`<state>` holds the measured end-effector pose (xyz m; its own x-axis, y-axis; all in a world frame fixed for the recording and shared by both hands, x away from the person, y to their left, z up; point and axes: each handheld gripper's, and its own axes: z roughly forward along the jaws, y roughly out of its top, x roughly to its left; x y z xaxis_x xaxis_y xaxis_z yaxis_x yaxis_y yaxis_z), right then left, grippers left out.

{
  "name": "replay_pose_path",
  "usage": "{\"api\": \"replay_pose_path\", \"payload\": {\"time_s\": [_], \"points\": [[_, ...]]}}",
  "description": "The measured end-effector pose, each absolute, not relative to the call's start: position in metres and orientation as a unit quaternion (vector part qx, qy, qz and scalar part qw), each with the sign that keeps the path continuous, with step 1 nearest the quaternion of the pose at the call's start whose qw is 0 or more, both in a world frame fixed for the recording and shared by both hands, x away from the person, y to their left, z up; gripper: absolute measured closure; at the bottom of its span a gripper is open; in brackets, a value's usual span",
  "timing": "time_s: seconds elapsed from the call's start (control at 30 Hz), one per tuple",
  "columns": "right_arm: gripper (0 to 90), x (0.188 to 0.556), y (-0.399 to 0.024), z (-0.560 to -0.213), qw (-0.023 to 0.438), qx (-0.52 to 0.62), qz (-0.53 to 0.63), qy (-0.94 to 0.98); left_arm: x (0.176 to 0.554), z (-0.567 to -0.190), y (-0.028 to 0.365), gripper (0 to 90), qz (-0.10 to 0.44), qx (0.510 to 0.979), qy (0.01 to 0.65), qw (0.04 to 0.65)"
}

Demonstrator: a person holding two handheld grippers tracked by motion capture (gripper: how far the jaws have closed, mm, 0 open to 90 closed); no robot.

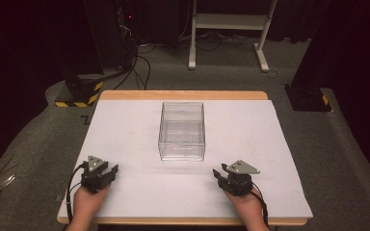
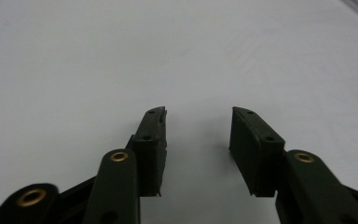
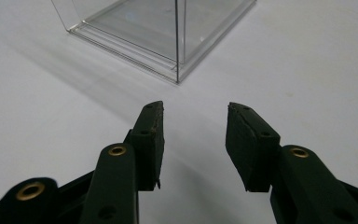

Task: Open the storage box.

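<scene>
On white tabletop [image 1: 139, 192], clear rectangular box [image 1: 182, 131]

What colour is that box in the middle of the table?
The box is clear, see-through plastic, no colour; best seen in the high view.

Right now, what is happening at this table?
A person sits at a white table and holds a two-jaw gripper in each hand. The left gripper and the right gripper both rest near the front edge, with open jaws and nothing between them. A clear plastic box stands in the middle of the table, apart from both grippers, and looks empty. The right gripper points toward a near corner of the box. Nothing is being gripped yet.
</scene>
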<state>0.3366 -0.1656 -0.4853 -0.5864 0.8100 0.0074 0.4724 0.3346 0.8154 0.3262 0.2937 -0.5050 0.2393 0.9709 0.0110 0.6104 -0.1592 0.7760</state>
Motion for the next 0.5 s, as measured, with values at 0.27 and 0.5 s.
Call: {"api": "replay_pose_path", "payload": {"time_s": [0.27, 0.5], "points": [[68.2, 0.332, -0.156, -0.481, 0.21, 0.387, 0.423, 0.792, 0.324, -0.495, 0.264, 72.7, 0.263, 0.72, 0.529, 0.364], [74.4, 0.331, -0.149, -0.481, 0.196, 0.38, 0.42, 0.801, 0.321, -0.486, 0.234, 82.5, 0.248, 0.725, 0.51, 0.391]]}}
